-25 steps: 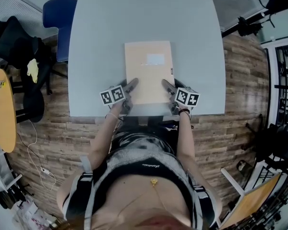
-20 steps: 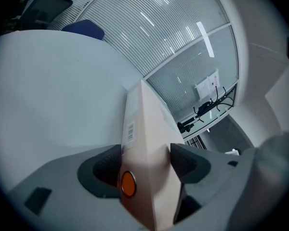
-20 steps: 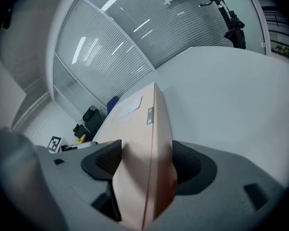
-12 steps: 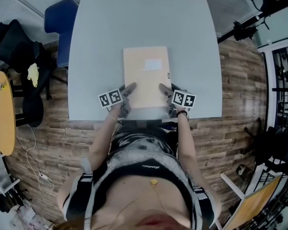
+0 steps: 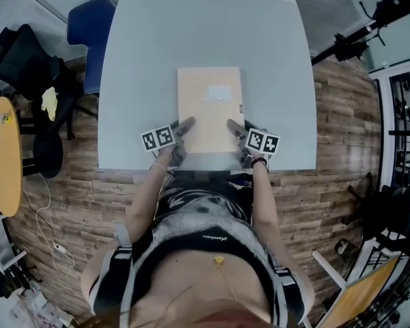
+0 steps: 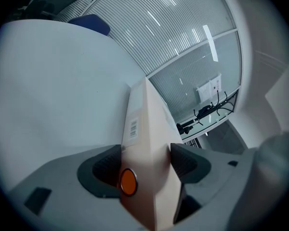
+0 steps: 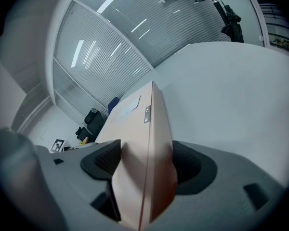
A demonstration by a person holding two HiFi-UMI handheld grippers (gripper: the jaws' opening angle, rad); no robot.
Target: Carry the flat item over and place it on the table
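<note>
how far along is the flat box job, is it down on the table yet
Done: the carry looks finished. The flat cardboard box lies over the grey table, near its front edge. In hand: the left tongs and right tongs each clamp a near corner of it. Left: I cannot tell whether it rests fully on the tabletop, so probably settle it, then open both tongs and pull back.

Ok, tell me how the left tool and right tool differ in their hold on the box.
The left tool grips the box at its near left corner, the right tool at its near right. By the left tool the box edge shows an orange dot and a barcode; by the right tool, no dot. Both are shut on the box.
</note>
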